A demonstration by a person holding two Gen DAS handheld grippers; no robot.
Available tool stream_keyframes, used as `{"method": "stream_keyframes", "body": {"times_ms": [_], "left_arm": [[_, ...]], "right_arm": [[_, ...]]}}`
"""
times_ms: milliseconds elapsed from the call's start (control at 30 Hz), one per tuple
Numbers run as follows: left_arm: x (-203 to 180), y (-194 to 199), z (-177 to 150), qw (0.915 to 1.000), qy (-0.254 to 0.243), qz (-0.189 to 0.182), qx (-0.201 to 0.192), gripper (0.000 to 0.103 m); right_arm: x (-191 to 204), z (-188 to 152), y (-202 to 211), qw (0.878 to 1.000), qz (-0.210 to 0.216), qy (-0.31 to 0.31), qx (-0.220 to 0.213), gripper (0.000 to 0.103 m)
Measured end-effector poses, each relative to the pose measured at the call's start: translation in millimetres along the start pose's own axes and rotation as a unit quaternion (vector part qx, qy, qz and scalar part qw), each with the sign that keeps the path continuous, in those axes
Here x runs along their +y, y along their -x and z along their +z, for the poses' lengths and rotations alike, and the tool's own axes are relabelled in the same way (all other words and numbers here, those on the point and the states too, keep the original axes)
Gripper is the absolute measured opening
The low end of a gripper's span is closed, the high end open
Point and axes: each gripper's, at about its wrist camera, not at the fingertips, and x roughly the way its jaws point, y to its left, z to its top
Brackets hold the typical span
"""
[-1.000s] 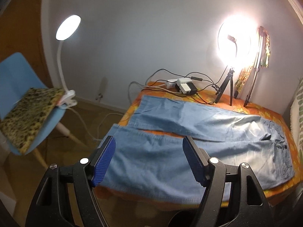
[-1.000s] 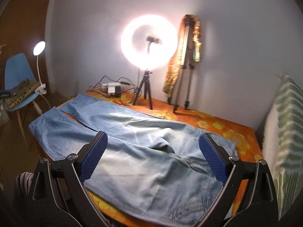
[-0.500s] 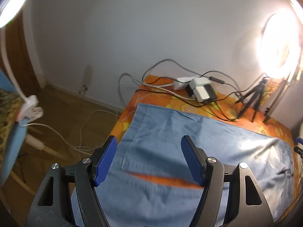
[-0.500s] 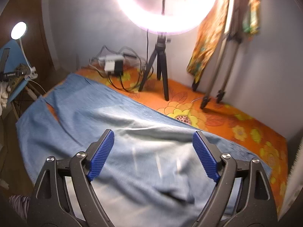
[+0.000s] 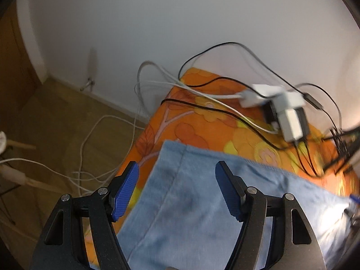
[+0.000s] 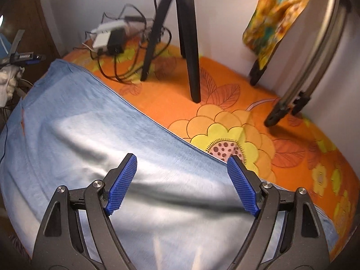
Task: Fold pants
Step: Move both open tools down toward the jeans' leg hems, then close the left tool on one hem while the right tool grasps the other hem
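Blue denim pants [image 6: 94, 148] lie spread flat across an orange floral bedspread [image 6: 225, 103]. Above a hemmed leg end [image 5: 180, 162] near the bed's corner, the left gripper [image 5: 176, 192] hangs with its 2 blue pads wide apart, gripping nothing. Over the cloth's far edge, the right gripper [image 6: 183, 183] is likewise spread wide and empty. White and black cables [image 5: 202, 94] and plug adapters [image 5: 285, 110] crowd the corner by the wall, beside a black tripod [image 6: 180, 33] standing on the bedspread.
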Motion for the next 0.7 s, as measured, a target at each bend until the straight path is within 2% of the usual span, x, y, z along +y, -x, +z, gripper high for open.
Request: {"method": "stream_keyframes", "body": {"times_ms": [167, 300, 433, 567, 667, 700], "left_arm": [[8.3, -21.6, 7.4, 0.9993, 0.032, -0.017, 0.013, 0.070], [-3.4, -36.5, 6.5, 0.9998, 0.005, -0.002, 0.020, 0.070], [-3.9, -44.3, 6.1, 0.9998, 0.016, -0.009, 0.012, 0.070], [-6.1, -47.0, 5.5, 0.9999, 0.010, 0.000, 0.007, 0.055], [-8.1, -48.5, 5.0, 0.9999, 0.005, 0.007, 0.007, 0.032], [-7.9, -48.1, 4.4, 0.9999, 0.005, 0.012, 0.004, 0.028]], "right_arm": [[-8.7, 6.9, -25.7, 1.000, 0.018, -0.003, 0.017, 0.085], [-13.5, 14.4, -38.5, 1.000, 0.019, 0.004, 0.024, 0.085], [-18.9, 21.1, -47.0, 0.999, 0.028, 0.008, 0.027, 0.085], [-21.2, 22.9, -54.2, 0.998, 0.042, 0.012, 0.034, 0.085], [-15.9, 22.7, -54.1, 0.998, 0.046, 0.025, 0.034, 0.085], [-13.9, 22.2, -53.9, 0.998, 0.046, 0.029, 0.035, 0.085]]}}
